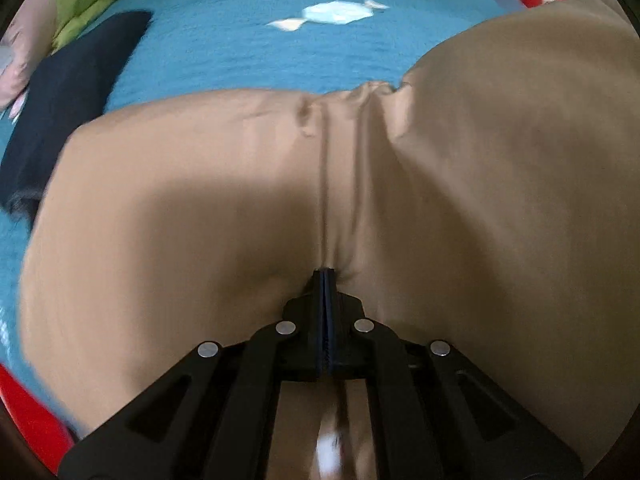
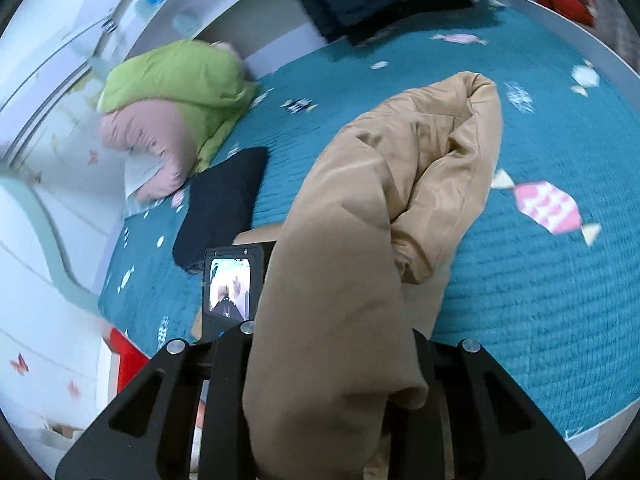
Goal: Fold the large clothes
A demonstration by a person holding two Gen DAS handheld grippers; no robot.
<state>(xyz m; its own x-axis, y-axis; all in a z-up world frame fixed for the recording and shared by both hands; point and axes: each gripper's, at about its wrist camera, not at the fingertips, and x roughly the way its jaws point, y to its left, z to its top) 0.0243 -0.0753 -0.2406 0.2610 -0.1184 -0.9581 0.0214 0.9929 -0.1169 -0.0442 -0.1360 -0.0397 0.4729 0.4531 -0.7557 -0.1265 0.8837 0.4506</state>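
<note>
Tan padded garment, draped over the teal bedspread, looks soft, light and slippery; seams or hems should give the surest hold. Left gripper fingers pinch a fold; right gripper fingers clamp a thick bunch.

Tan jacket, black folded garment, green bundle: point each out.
Tan jacket (image 1: 480,160): left wrist view, smooth panel.
Black folded garment (image 2: 224,204): right wrist view, its middle.
Green bundle (image 2: 180,80): right wrist view, upper surface.
</note>
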